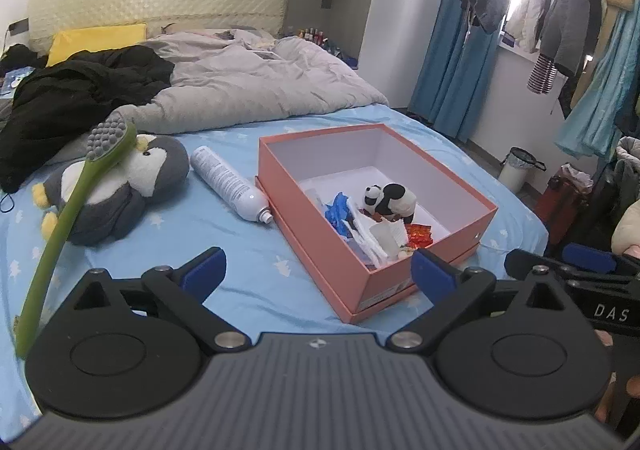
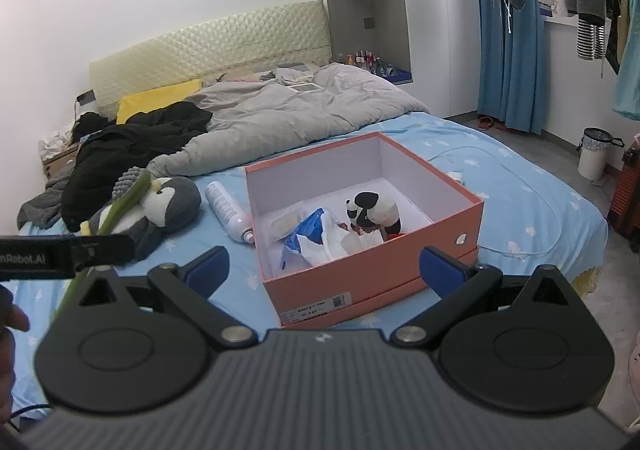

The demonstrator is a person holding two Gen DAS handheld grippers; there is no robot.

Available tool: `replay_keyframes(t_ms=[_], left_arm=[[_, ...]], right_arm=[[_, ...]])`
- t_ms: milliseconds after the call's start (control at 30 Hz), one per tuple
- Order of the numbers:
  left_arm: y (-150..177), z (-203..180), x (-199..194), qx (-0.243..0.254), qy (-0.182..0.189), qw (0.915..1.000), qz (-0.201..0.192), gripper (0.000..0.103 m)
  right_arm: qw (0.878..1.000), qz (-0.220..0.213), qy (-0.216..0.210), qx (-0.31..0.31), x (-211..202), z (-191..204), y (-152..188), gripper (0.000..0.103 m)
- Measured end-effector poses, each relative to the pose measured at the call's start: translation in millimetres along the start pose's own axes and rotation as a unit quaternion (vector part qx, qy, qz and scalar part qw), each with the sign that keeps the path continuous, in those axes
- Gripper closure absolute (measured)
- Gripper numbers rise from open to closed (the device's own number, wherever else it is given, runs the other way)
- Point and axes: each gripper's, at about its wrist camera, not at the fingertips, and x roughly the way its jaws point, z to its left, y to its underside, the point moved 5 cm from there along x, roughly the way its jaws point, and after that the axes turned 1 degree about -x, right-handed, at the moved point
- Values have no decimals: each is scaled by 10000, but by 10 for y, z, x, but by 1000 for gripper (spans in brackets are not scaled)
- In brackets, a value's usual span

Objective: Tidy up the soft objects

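Both grippers hover above the near edge of the bed (image 1: 256, 282), each with its jaws spread wide and holding nothing: the left gripper (image 1: 318, 268) faces the open pink box (image 1: 320, 226), the right gripper (image 2: 324, 268) looks over its near wall. A small panda plush (image 2: 376, 210) already stands inside the box among crumpled white and blue wrappers, so the sorting looks partly done. The penguin plush (image 1: 132, 186) lies on the blue sheet left of the box, with a green long-handled brush (image 1: 68, 206) across it and a white spray can (image 1: 228, 182) between it and the box. The likely next move falls to the left gripper: reach the penguin, clear or avoid the brush, and pinch a soft fold deeply enough to lift it into the box
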Motion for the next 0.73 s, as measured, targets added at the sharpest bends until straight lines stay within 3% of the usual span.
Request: replay_keyframes(t_ms=[733], left_arm=[[54, 69, -60, -104, -149, 9998, 67, 0]], right_arm=[[9998, 158, -80, -63, 24, 59, 15, 0]])
